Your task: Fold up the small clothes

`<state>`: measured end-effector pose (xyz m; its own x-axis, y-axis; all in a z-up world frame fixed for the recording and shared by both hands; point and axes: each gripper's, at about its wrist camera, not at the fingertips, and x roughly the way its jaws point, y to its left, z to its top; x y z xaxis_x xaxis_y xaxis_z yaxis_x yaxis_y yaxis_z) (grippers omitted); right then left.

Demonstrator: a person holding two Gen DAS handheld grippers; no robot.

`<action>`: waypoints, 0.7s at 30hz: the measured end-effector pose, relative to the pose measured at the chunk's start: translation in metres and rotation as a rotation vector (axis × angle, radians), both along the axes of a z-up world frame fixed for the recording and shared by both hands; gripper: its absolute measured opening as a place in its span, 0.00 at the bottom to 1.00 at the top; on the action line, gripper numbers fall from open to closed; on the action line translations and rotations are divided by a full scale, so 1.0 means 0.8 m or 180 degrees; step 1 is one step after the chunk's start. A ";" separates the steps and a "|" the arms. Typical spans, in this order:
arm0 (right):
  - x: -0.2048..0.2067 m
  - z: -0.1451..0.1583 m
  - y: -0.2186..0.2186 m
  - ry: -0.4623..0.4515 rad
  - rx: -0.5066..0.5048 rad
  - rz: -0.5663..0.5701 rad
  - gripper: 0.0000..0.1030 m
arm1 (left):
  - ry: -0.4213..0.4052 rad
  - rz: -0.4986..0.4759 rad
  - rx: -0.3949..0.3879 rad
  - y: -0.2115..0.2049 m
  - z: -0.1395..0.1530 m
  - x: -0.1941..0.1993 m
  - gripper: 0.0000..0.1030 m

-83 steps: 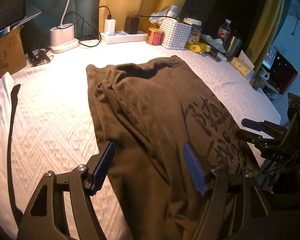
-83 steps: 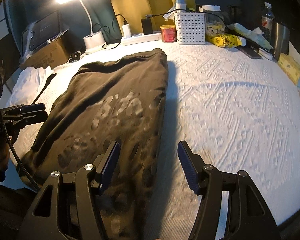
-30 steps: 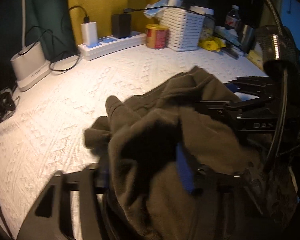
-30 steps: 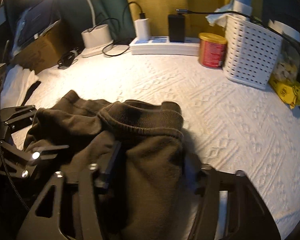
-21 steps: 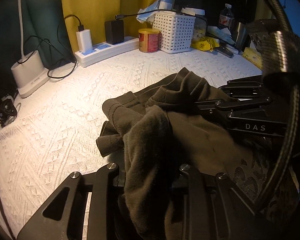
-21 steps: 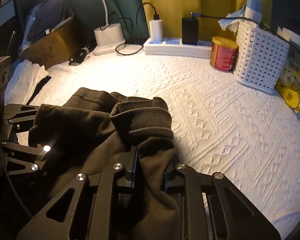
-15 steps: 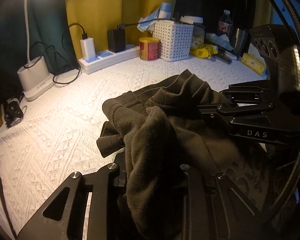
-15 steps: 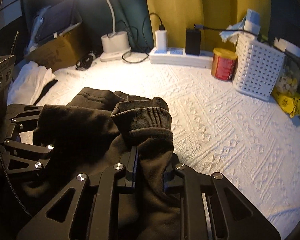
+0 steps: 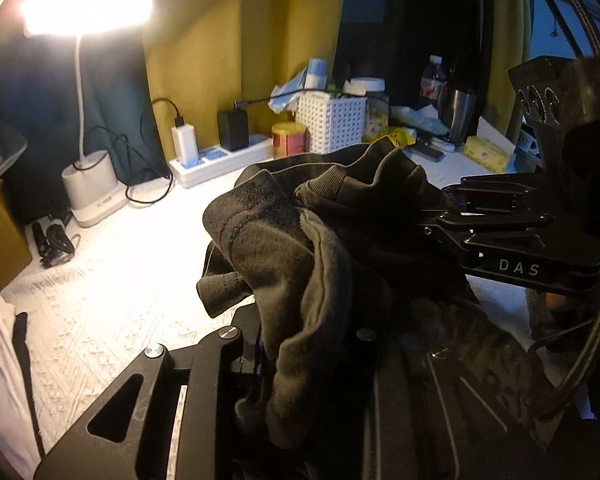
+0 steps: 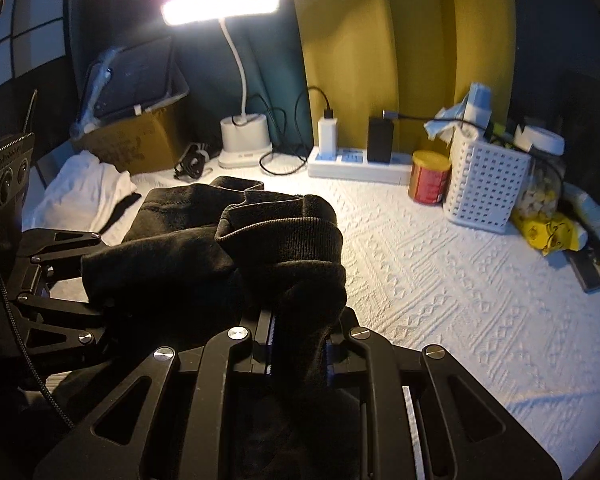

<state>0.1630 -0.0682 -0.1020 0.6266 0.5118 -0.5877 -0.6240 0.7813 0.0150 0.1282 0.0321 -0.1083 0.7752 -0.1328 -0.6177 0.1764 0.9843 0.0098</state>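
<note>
A dark brown sweatshirt (image 9: 300, 240) is bunched up and lifted off the white textured cover (image 9: 112, 280). My left gripper (image 9: 308, 344) is at its left part, jaws closing with the fabric pinched between them and draping over the fingers. My right gripper (image 10: 300, 344) is shut on a fold of the same sweatshirt (image 10: 280, 248), just below its ribbed hem. Each gripper shows in the other's view: the right gripper (image 9: 452, 208) at the right, the left gripper (image 10: 96, 280) at the left. The sweatshirt's lower part hangs out of sight.
Along the back stand a lit desk lamp (image 10: 242, 140), a power strip (image 10: 360, 166) with chargers, a red can (image 10: 428, 178) and a white basket (image 10: 484, 184). A cardboard box (image 10: 136, 140) and white cloth (image 10: 84, 196) lie at the left. Yellow packets (image 10: 548, 232) sit at the right.
Both grippers closed on the sweatshirt and have risen with it, tilting up. The fabric now hangs bunched between them, and the lamp head has come into view.
</note>
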 end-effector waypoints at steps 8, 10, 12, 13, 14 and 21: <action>-0.038 0.029 -0.013 -0.0217 0.0106 -0.0028 0.18 | -0.0259 -0.0015 -0.0011 -0.008 0.029 -0.034 0.20; -0.047 0.038 -0.017 -0.0286 0.0147 -0.0054 0.18 | -0.0317 -0.0020 -0.0006 -0.009 0.036 -0.042 0.20; -0.056 0.046 -0.020 -0.0337 0.0179 -0.0066 0.18 | -0.0376 -0.0027 -0.0007 -0.010 0.042 -0.049 0.20; -0.062 0.050 -0.020 -0.0367 0.0183 -0.0066 0.18 | -0.0411 -0.0028 -0.0011 -0.011 0.046 -0.053 0.20; -0.068 0.054 -0.022 -0.0401 0.0187 -0.0071 0.18 | -0.0433 -0.0030 -0.0014 -0.012 0.048 -0.056 0.20; -0.107 0.080 -0.029 -0.0611 0.0243 -0.0089 0.18 | -0.0633 -0.0043 -0.0008 -0.018 0.068 -0.083 0.19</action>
